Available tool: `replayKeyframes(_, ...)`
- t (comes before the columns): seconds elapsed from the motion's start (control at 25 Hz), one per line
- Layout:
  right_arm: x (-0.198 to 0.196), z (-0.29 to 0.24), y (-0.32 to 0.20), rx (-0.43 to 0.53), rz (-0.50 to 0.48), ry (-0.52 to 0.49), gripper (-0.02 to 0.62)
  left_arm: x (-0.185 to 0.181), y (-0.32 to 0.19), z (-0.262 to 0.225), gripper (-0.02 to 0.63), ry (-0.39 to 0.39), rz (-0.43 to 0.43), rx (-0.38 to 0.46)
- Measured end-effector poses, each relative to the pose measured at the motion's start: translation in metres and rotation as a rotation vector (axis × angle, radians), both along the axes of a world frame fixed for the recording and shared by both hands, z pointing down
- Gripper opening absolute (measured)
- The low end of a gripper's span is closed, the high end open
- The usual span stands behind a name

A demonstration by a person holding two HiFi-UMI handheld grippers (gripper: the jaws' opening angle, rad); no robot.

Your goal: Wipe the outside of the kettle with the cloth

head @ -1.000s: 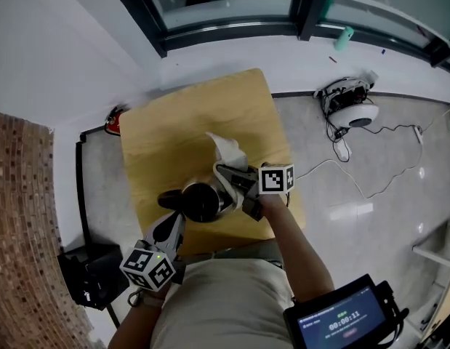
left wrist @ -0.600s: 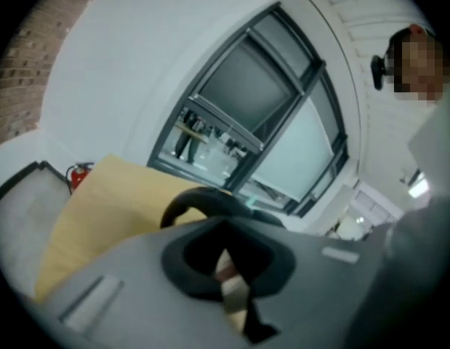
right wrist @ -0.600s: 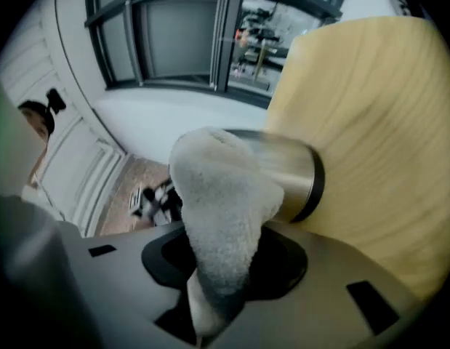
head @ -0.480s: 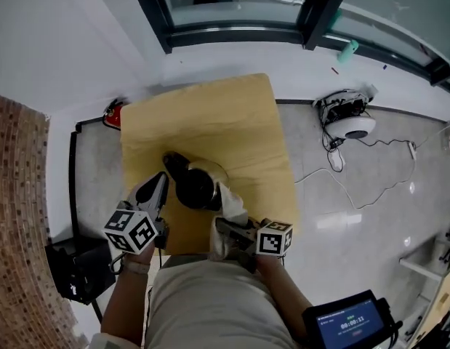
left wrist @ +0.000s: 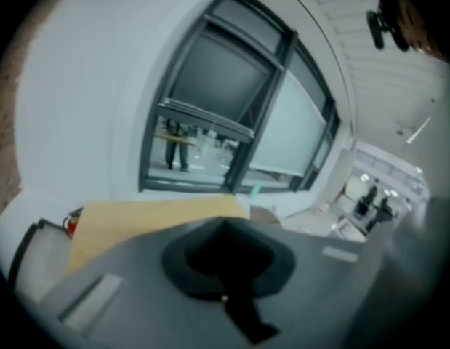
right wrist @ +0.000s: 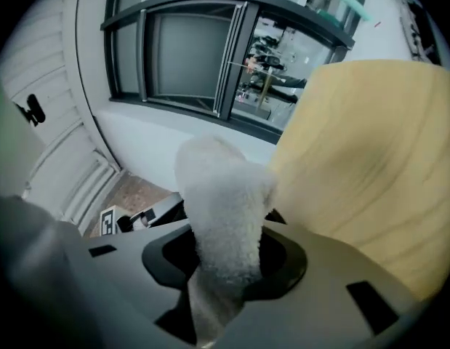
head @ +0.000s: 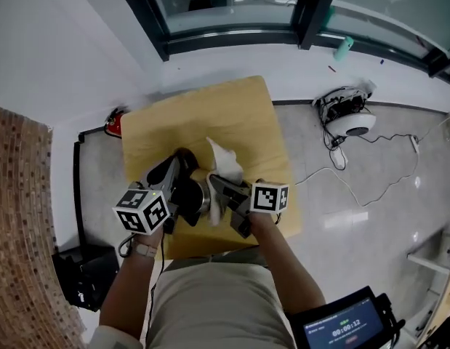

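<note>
A steel kettle (head: pixel 203 195) stands on the yellow wooden table (head: pixel 239 115), near its front edge. My left gripper (head: pixel 177 169) lies over its left side and hides most of it. Its jaws are shut, with the black handle (head: pixel 184 157) at their tips. In the left gripper view the jaws (left wrist: pixel 225 267) meet around a black mass and no kettle body shows. My right gripper (head: pixel 219 189) is shut on a white fluffy cloth (head: pixel 226 162), which sits against the kettle's right side. In the right gripper view the cloth (right wrist: pixel 225 202) stands up out of the shut jaws (right wrist: pixel 225 267).
A brick wall runs along the left and a dark-framed window along the far side. On the floor lie a red object (head: pixel 114 120), a black box (head: pixel 83 275) and a white round device with cables (head: pixel 348 118). The table's far half is bare wood.
The right gripper dropped back to the table's near edge with the cloth, then returned to the kettle's right side. The left gripper moved away from me with the handle, and the kettle turned.
</note>
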State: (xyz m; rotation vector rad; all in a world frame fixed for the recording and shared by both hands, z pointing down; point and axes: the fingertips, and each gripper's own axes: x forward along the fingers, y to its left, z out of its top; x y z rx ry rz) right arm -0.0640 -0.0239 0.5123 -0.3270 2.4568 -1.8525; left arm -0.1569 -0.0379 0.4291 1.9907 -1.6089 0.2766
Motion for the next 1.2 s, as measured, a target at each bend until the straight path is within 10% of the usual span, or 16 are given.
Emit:
replayKeyframes(0.2, 0.032, -0.002, 0.052, -0.057, 0.129, -0.018, 0.156, 0.022, 0.002, -0.003, -0.014, -0.119, 0.160, -0.028)
replayKeyframes(0.4, 0.015, -0.049, 0.040, 0.309, 0.262, -0.048, 0.156, 0.023, -0.002, 0.000, -0.014, -0.178, 0.121, -0.043)
replayKeyframes(0.56, 0.038, 0.084, 0.019, -0.198, 0.409, 0.084, 0.155, 0.024, 0.000, 0.001, -0.014, -0.170, 0.121, -0.048)
replayKeyframes(0.76, 0.015, -0.040, 0.024, 0.144, 0.338, -0.130, 0.153, 0.024, 0.001, 0.001, -0.010, -0.146, 0.139, -0.035)
replayKeyframes(0.96, 0.017, 0.074, -0.003, -0.223, 0.309, 0.044, 0.152, 0.026, 0.003, -0.001, -0.002, -0.125, 0.153, -0.029)
replayKeyframes(1.12, -0.024, -0.038, 0.001, 0.221, 0.058, -0.021, 0.152, 0.023, 0.006, 0.000, -0.002, -0.133, 0.155, -0.024)
replayKeyframes(1.2, -0.028, -0.019, -0.006, 0.149, 0.016, -0.044, 0.150, 0.022, 0.008, 0.001, -0.002, -0.141, 0.156, -0.029)
